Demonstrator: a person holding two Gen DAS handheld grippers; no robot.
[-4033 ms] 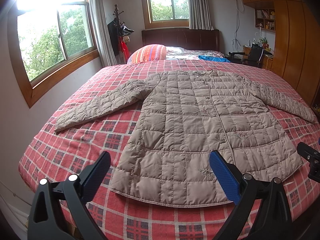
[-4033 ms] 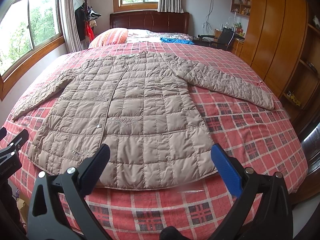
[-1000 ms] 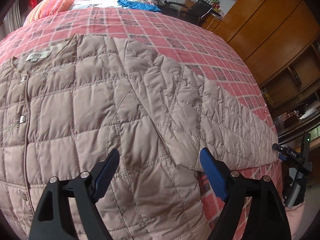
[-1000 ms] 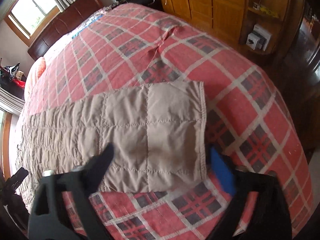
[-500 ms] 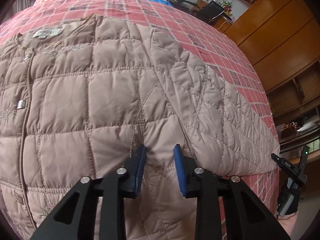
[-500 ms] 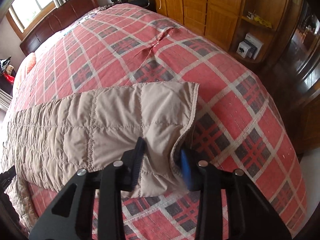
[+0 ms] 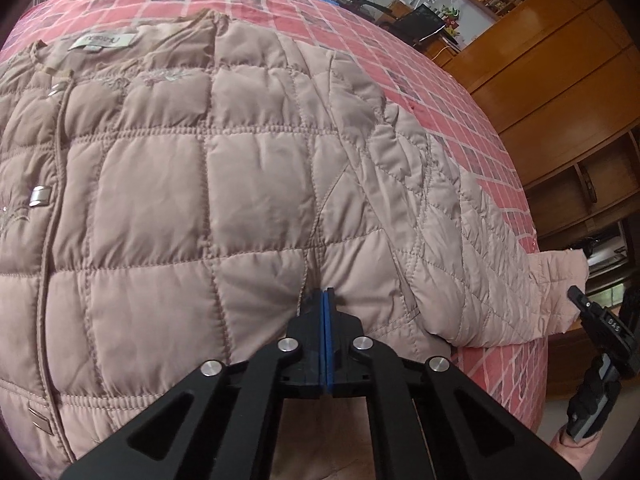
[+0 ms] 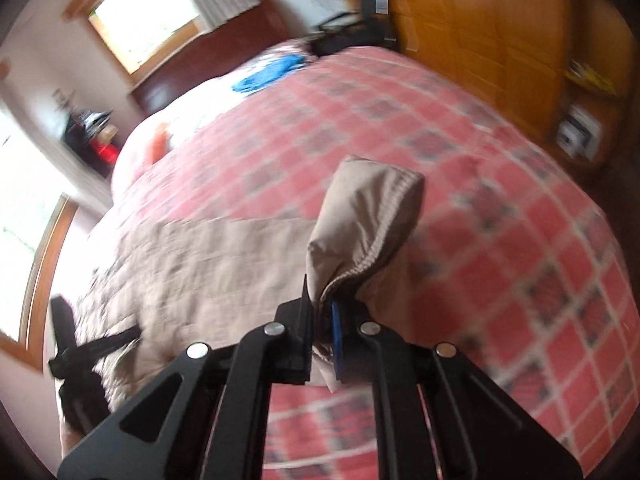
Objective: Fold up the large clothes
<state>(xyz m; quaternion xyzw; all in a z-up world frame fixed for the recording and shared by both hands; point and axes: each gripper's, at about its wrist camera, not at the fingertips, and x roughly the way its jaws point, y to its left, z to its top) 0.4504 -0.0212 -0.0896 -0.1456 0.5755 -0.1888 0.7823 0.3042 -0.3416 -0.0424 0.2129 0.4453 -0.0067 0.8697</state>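
A beige quilted jacket (image 7: 200, 200) lies front up on the red plaid bed (image 7: 360, 28), its collar label toward the headboard. My left gripper (image 7: 325, 294) is shut on a pinch of the jacket's fabric near the armpit of its right-hand sleeve. That sleeve (image 7: 480, 248) runs off to the right, and its cuff (image 8: 368, 216) is lifted off the bed, bunched between the fingers of my right gripper (image 8: 320, 316), which is shut on it. The right wrist view is blurred by motion. The right gripper (image 7: 600, 344) also shows at the edge of the left wrist view.
Wooden wardrobes and shelves (image 7: 560, 80) stand along the bed's right side. A dark headboard (image 8: 240, 52) and a blue cloth (image 8: 268, 72) are at the far end, a window (image 8: 148, 16) behind. A black chair and desk (image 7: 416, 20) sit by the far right corner.
Both grippers have gone from partly open to shut on the jacket. The right one has lifted the sleeve cuff off the bed and is moving; the left has pinched fabric near the armpit.
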